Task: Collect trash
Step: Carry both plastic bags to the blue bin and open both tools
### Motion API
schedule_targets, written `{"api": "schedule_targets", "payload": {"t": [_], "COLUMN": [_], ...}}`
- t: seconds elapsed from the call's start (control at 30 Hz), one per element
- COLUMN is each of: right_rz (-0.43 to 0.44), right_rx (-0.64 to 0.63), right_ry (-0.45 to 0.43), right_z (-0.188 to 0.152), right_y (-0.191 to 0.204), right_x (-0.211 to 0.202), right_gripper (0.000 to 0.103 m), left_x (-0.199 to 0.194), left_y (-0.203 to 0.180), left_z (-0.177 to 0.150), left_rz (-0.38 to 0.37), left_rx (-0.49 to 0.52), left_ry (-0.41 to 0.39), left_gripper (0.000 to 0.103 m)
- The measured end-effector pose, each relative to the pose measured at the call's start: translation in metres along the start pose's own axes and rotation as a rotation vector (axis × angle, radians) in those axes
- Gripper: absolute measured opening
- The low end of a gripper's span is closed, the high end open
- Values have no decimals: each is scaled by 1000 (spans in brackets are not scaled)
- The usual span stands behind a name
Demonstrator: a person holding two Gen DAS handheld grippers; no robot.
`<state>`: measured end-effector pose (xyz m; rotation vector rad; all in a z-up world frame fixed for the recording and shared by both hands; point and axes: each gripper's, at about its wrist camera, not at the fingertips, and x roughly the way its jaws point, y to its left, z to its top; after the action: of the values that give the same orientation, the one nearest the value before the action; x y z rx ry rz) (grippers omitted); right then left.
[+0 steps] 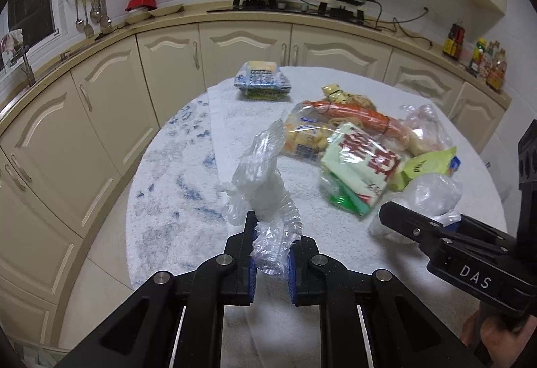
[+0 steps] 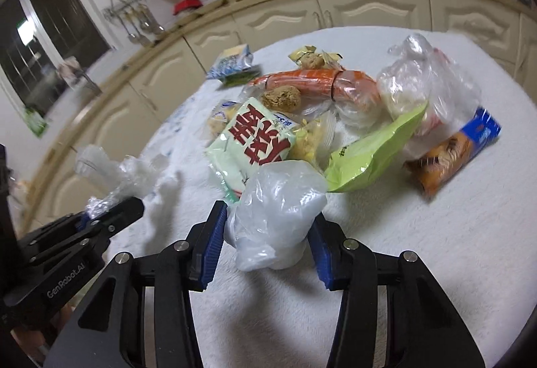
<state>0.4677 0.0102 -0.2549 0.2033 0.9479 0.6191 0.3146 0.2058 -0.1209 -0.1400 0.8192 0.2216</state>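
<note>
Left hand-held gripper (image 1: 272, 254) clenches crinkled clear wrap (image 1: 258, 180) for collection; right hand-held gripper (image 2: 265, 247) straddles a white plastic bag (image 2: 278, 213), grip uncertain.

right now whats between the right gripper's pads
A whitish plastic bag sits between the right gripper's blue pads, resting on the white cloth; whether they press it is unclear. The right wrist view shows it.

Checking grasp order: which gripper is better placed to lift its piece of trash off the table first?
Left. The left gripper is already shut on the crumpled clear wrapper. The right gripper only straddles the white plastic bag; its pads seem not yet pressed on it.
</note>
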Motion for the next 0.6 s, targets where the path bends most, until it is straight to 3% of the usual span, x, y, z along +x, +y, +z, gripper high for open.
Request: {"api": "schedule_targets", "payload": {"t": [0.27, 0.4, 0.6], "right_rz": [4, -32, -161], "right_rx": [38, 80, 194], "right_ry": [-123, -200, -325], "right_z": [-16, -26, -46], "right_y": [-23, -57, -137], "right_x": [-77, -125, -204], "right_gripper": [46, 46, 46], "left_x": [-41, -54, -51], "left_y": [-46, -92, -202], "left_z": [0, 1, 9], "left_rz": [-156, -228, -332], "left_rx": [56, 127, 298], "left_ry": [-25, -29, 0], "left_gripper": [9, 9, 9]}}
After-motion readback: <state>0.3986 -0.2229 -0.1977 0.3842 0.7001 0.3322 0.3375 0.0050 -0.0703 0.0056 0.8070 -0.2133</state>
